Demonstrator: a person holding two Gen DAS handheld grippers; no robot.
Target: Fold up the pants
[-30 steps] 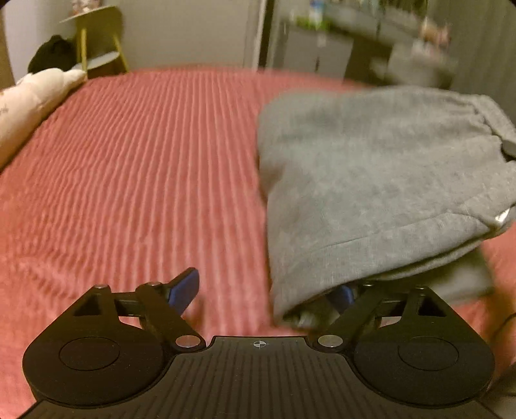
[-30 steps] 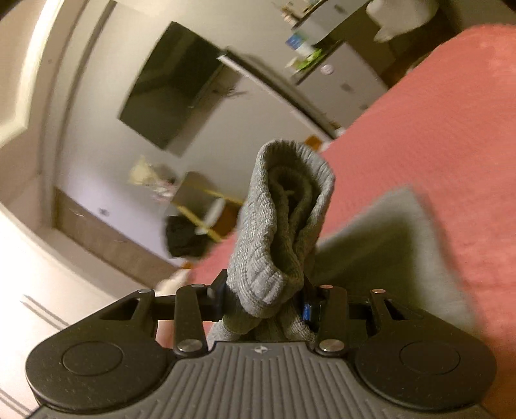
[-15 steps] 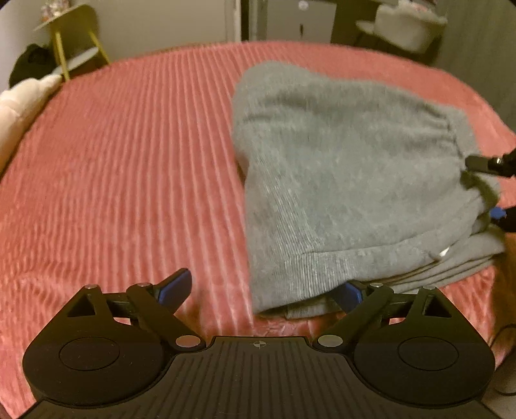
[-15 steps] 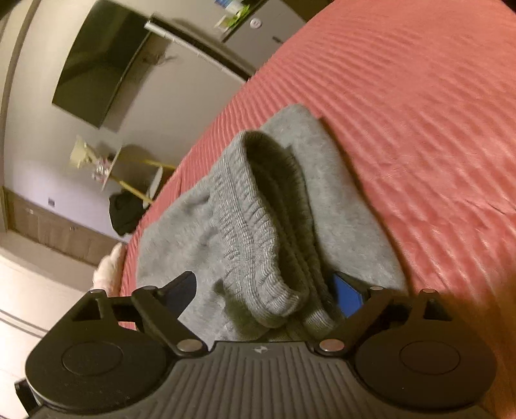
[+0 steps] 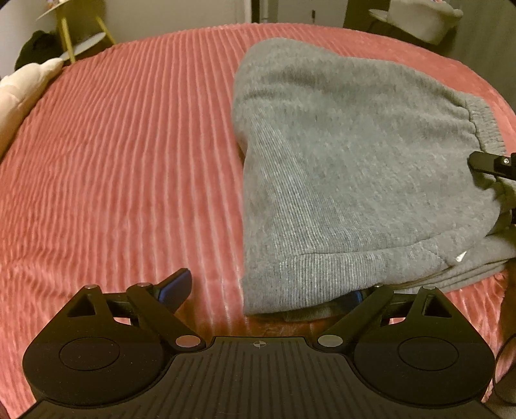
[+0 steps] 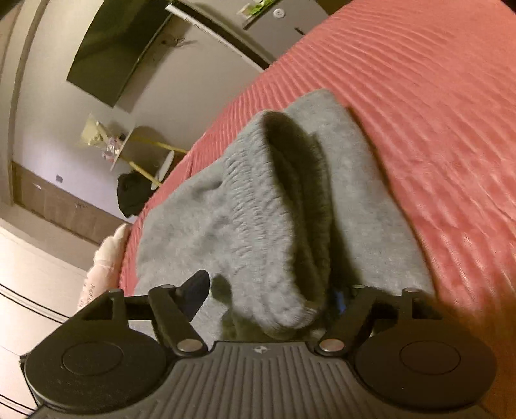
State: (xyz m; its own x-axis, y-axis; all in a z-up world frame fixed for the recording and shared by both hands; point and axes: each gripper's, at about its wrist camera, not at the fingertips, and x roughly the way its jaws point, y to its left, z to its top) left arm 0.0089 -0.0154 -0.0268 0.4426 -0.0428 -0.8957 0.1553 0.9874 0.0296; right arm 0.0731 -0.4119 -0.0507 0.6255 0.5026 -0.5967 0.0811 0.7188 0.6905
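The grey pants (image 5: 354, 167) lie folded in layers on the red ribbed bedspread (image 5: 129, 161). My left gripper (image 5: 267, 290) is open at their near left corner; its left finger stands over bare bedspread, while the hem partly hides its right finger. In the right wrist view, the ribbed waistband (image 6: 283, 225) lies doubled over on the pants. It runs between the jaws of my right gripper (image 6: 269, 291), which are closing. The left pad stands clear of the cloth. One of the right gripper's fingers (image 5: 483, 162) shows at the pants' right edge in the left wrist view.
A pale pillow (image 5: 22, 87) rests at the bed's left edge. Beyond it stand a yellow-legged side table (image 5: 77, 29) and a dark bundle (image 6: 132, 193). A wall-mounted screen (image 6: 119, 48) hangs above. The bedspread stretches left of the pants.
The right gripper, first shut on the raised waistband, came down and let it go; the waistband now lies on the folded pants. The left gripper has drawn back slightly from the hem.
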